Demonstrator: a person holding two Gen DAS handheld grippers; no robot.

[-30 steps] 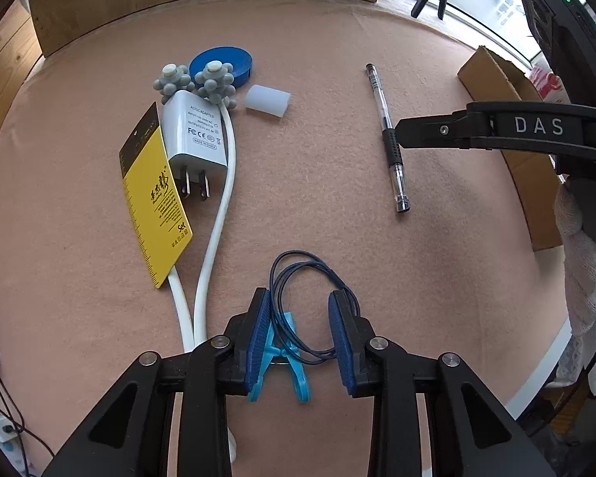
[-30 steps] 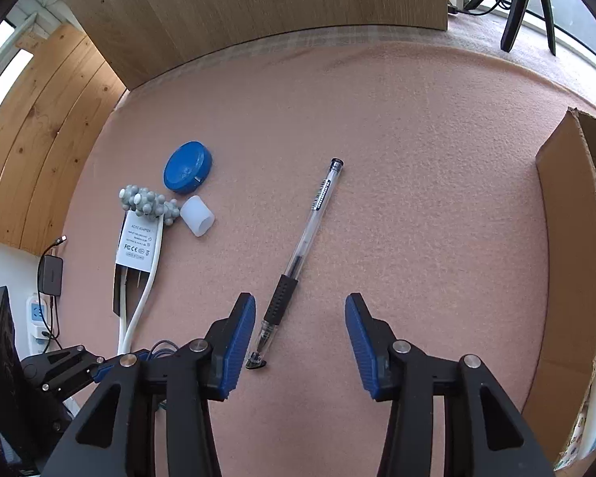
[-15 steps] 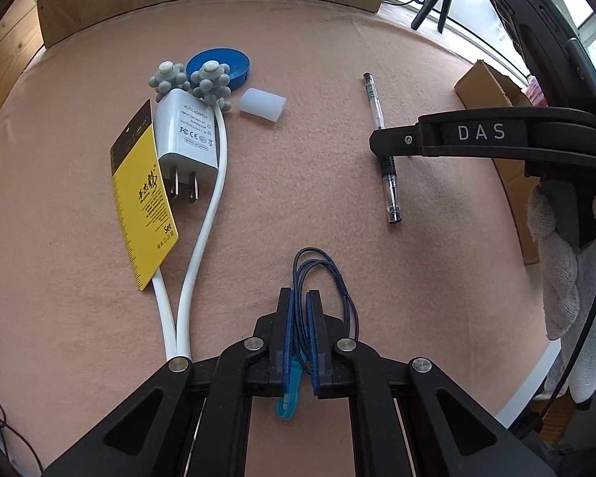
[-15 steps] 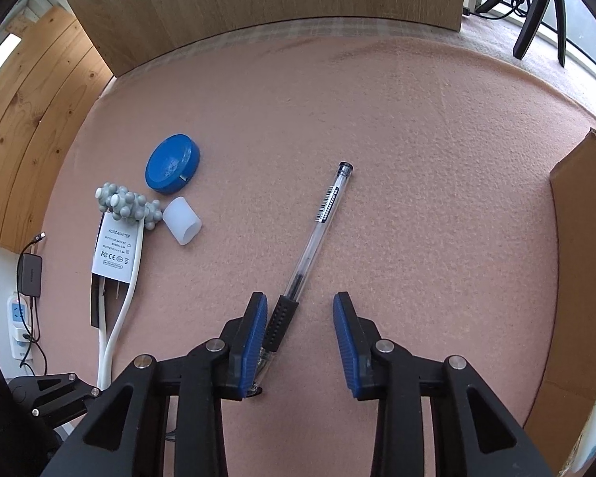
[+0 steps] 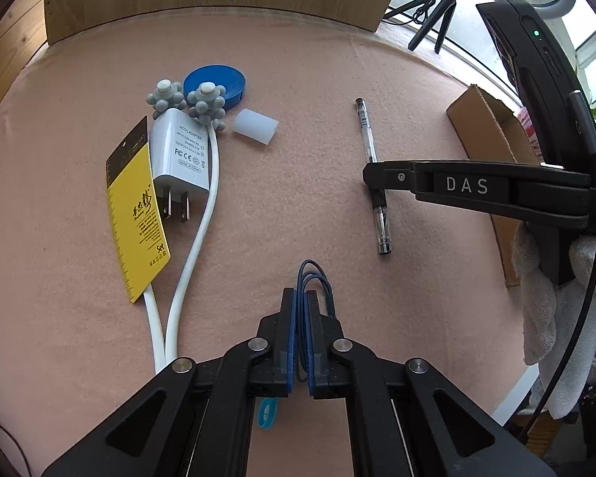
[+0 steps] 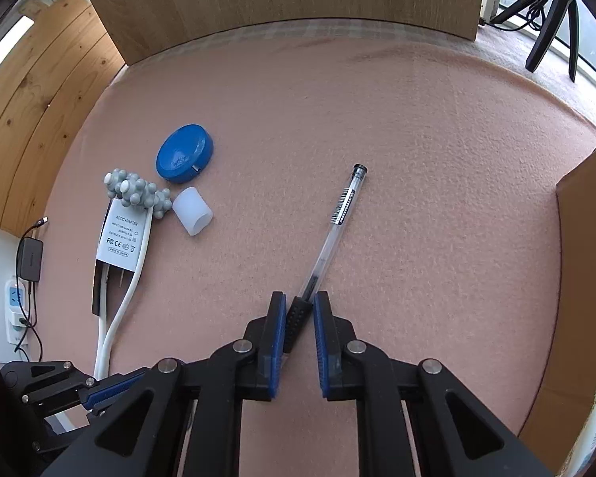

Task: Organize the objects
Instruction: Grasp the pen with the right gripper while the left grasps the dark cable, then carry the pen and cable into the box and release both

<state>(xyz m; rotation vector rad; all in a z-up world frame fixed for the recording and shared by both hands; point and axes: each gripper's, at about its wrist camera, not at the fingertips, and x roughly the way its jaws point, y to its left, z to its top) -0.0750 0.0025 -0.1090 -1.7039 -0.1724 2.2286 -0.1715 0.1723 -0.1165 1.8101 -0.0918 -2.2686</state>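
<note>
Left wrist: left gripper [image 5: 301, 302] clenched on blue cord [image 5: 313, 274] | right gripper [image 6: 299, 310] grasping pen [image 6: 333, 230]

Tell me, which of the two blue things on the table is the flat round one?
That is the blue disc at the far left, beside the grey knobbly balls. The other blue thing is a thin looped cord, pinched in the left tool.

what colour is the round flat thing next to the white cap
Blue. The round flat case shows best in the right wrist view, lying just beyond the white cap.
</note>
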